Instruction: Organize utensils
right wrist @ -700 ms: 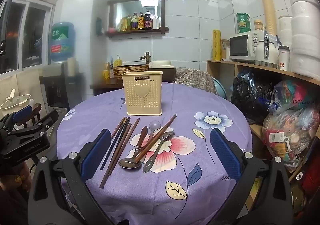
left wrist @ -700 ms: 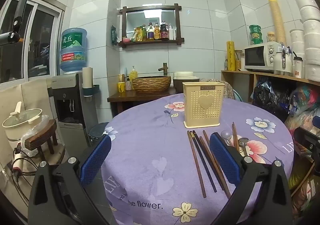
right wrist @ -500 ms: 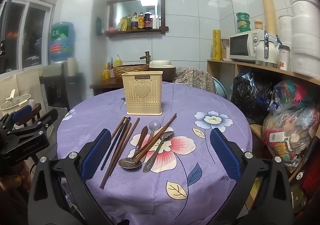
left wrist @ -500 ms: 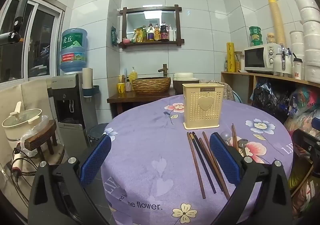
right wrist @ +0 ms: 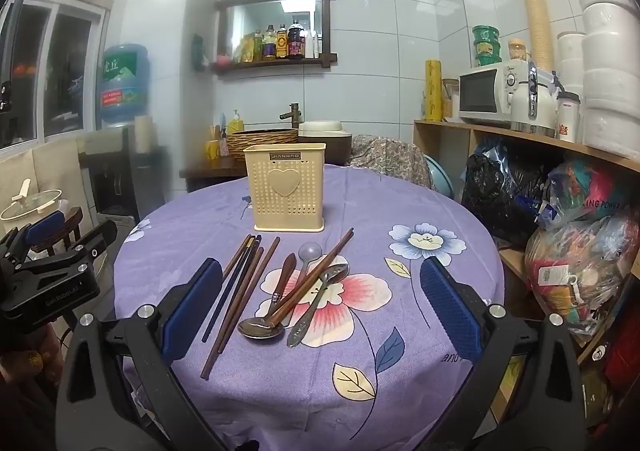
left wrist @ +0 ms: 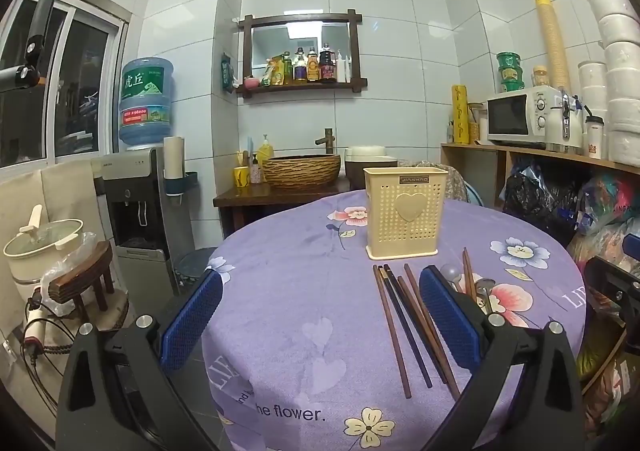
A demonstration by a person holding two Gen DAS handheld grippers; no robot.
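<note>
We hold two tongs over a round table draped in a purple flowered tablecloth (right wrist: 400,187). Nearest us, the right gripper (right wrist: 320,307) is spread wide with nothing between its blue pads (right wrist: 448,307). Just ahead of it, inside the span of its pads, lies a tangle: a large metal spoon (right wrist: 260,329) closest, a slotted metal spoon (right wrist: 316,303) beside it, a wooden-handled utensil (right wrist: 285,275) and a small grey spoon (right wrist: 309,253), with one wooden chopstick (right wrist: 320,267) lying slantwise across them. Their long axes run away from us, leaning to the right.

Left of that tangle, by the right gripper's left pad, a bundle of chopsticks (right wrist: 240,283) lies nearly side by side, also pointing away from us.

The left gripper (left wrist: 320,315) is equally wide and holds nothing. It hangs at the table's near left edge, and the same chopsticks (left wrist: 404,319) lie just inside its right pad; the spoons are mostly hidden behind that pad.

We judge the right gripper nearer the spoons, the left nearer the chopsticks. The crossing chopstick would likely shift if a spoon beneath it were lifted.

Further on, straight ahead of the right gripper, stands the cream perforated utensil holder (right wrist: 286,191), upright and apparently empty. Nothing stands between it and the utensils.
</note>
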